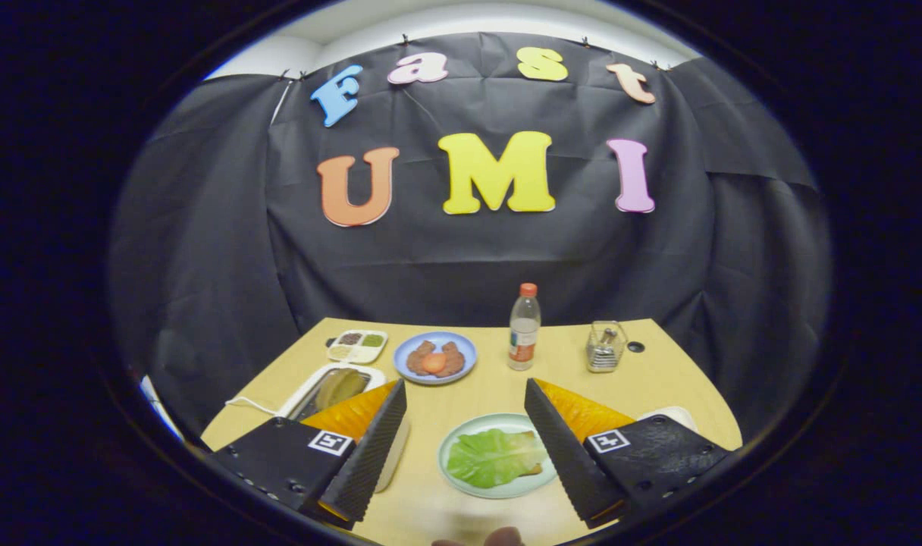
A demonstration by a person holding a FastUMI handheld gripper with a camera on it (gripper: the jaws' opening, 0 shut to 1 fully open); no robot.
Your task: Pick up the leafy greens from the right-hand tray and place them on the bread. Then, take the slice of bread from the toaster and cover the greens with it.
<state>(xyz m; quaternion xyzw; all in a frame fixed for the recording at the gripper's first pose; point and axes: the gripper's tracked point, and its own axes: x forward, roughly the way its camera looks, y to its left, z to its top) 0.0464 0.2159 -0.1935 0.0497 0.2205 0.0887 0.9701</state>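
A leaf of leafy greens (495, 457) lies on a pale green plate (459, 438) between my fingers, close to the right one. A bit of bread (535, 470) peeks out from under the leaf's right end. The white toaster (338, 385) stands beyond my left finger, with a slice of bread (341, 387) in its slot. My gripper (465, 383) hangs above the table, open, with nothing between its fingers. The edge of a white tray (675, 415) shows behind my right finger; what lies in it is hidden.
A blue plate (435, 357) with meat patties and a tomato slice sits further back. Beside it stand a clear bottle (524, 327), a small metal rack (605, 346) and a white condiment tray (357, 345). The toaster's cord runs off to the left.
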